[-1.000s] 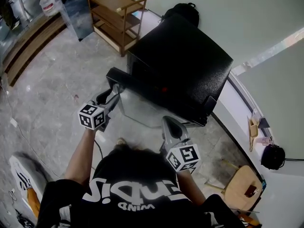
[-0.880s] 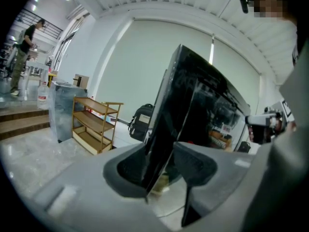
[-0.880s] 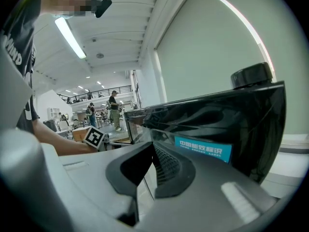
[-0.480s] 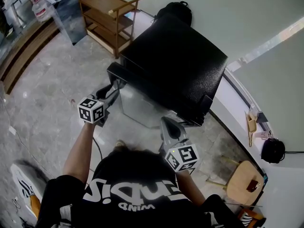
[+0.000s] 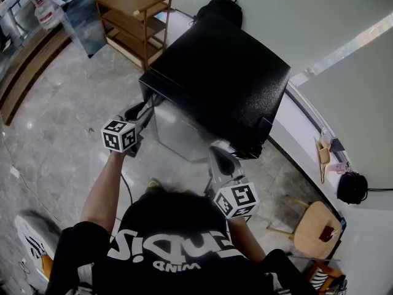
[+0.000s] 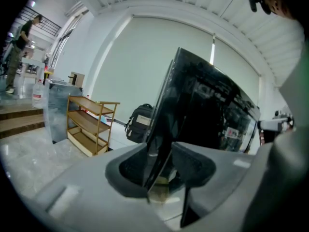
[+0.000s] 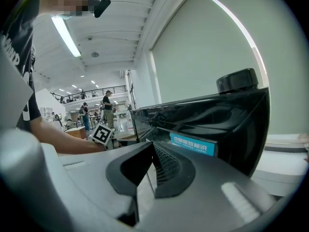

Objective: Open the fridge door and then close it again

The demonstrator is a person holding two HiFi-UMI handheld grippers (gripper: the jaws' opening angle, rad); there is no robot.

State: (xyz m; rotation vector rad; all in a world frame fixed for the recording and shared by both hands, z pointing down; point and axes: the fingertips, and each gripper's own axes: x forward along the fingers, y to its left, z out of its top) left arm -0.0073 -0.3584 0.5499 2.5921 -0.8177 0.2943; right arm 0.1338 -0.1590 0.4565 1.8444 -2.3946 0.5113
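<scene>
The black fridge (image 5: pixel 221 72) stands in the middle of the floor, just beyond the person. Its fridge door (image 5: pixel 178 131) faces near-left and looks almost shut against the body.

The left gripper (image 5: pixel 142 110) sits at the door's left corner. The door's free edge (image 6: pixel 164 110) runs upright between its jaws. Those jaws have just been closing and stand half-wide. The edge lies against the left jaw, and a sliver of gap shows at the right one, so I judge it is not clamped.

The fridge body lies right and far of this gripper, so the last swing would go that way.

The right gripper (image 5: pixel 222 157) hangs at the door's right end, by the blue label (image 7: pixel 190 144). Its jaws are drawn together on nothing. It is well apart from the free edge, so the left gripper is the nearer one.
</scene>
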